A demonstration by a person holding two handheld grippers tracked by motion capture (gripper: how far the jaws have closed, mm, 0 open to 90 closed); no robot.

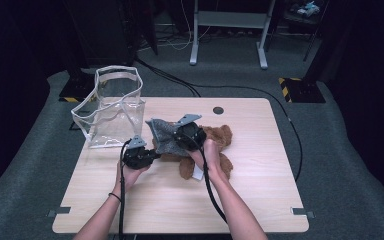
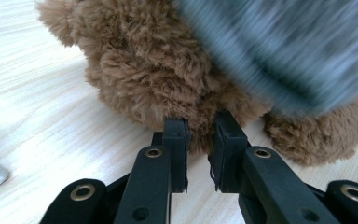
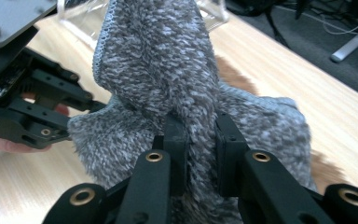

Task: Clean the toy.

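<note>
Wooden table (image 1: 260, 200): plush bear (image 1: 219, 136), clear bag (image 1: 111, 112).

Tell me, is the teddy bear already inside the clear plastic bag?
No, the brown teddy bear lies on the table beside the clear plastic bag, partly under the grey knitted cloth that the right gripper pinches.

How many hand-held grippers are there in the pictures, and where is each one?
2. The left hand-held gripper grips the brown teddy bear at mid-table; the right hand-held gripper beside it pinches the grey knitted cloth over the bear.
</note>
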